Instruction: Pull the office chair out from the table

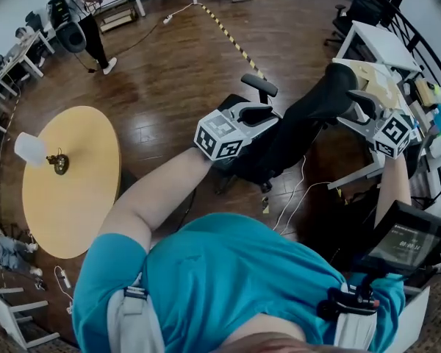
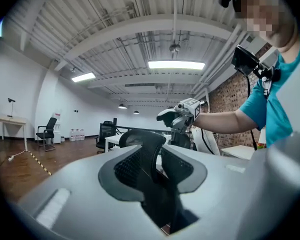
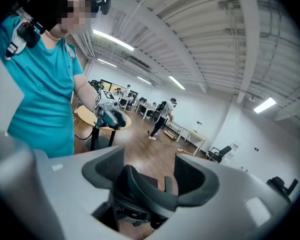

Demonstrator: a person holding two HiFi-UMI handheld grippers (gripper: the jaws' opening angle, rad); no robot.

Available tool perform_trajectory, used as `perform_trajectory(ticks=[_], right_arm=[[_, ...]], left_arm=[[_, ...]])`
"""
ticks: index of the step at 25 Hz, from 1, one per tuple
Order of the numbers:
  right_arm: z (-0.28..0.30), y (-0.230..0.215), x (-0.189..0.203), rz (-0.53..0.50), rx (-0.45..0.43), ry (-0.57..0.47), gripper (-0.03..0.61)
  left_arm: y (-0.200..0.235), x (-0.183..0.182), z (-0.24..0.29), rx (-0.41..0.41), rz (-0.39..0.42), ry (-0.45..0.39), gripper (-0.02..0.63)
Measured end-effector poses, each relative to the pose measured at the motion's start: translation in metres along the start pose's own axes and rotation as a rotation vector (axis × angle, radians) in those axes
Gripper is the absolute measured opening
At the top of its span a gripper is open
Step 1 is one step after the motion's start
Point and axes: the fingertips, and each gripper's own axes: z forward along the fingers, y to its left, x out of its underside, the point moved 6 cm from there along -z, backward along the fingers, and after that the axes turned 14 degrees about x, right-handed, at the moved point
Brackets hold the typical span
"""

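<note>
Step in hand, as I am judging it: securing a two-sided hold on the chair before drawing it clear.

The wooden floor (image 1: 176,72) is lying open to the left in the head view. The white table (image 1: 375,39) is standing at the right. The office chair (image 1: 309,120) is sitting just beside that table, directly ahead of me and between my two tongs. I am recommending a level, even pull toward the open floor, so the chair is rolling rather than tipping or swinging onto the cables (image 1: 298,197) trailing beneath it.

The left gripper (image 2: 151,159) is pinching a black curved edge of the chair's back, its jaws part-closed on it. The right gripper (image 3: 145,179) is standing wide, straddling another black part of the chair. Floor is showing between that part and one pad, so it is not yet gripping. I am advising that it close firmly before any pull.

The chair's long dark back is running diagonally, from the table at upper right down toward me at lower left. One armrest (image 1: 259,85) is showing on its far left side, so I am reading the seat as facing the open floor, though not with certainty.
</note>
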Motion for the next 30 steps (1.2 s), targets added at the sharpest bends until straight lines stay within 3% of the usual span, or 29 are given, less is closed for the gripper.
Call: perform_trajectory(ticks=[4,10,18,21,26,30], right_arm=[[0.036,0.043,-0.029,0.032,-0.016,-0.035,0.305],[0.118,0.154,-0.077,0.063,-0.028,-0.09,0.291],[0.226,0.303,-0.139,0.242,0.067,-0.172,0.121],[0.265,0.358,-0.161,0.269,0.086,-0.156,0.101],[0.3,0.429,-0.194,0.303,0.066,-0.126,0.101],[0.296,0.456,-0.202,0.343,0.108,-0.134,0.101]], left_arm=[[-0.007,-0.021,-0.063,-0.041,-0.005,-0.063,0.119],[-0.023,0.003,-0.195,-0.076,-0.029,-0.101,0.1],[-0.053,0.017,-0.385,-0.054,-0.02,-0.084,0.068],[-0.062,0.014,-0.443,-0.013,-0.014,-0.093,0.066],[-0.081,0.019,-0.502,0.031,-0.008,-0.114,0.064],[-0.101,0.031,-0.518,0.05,-0.033,-0.152,0.064]])
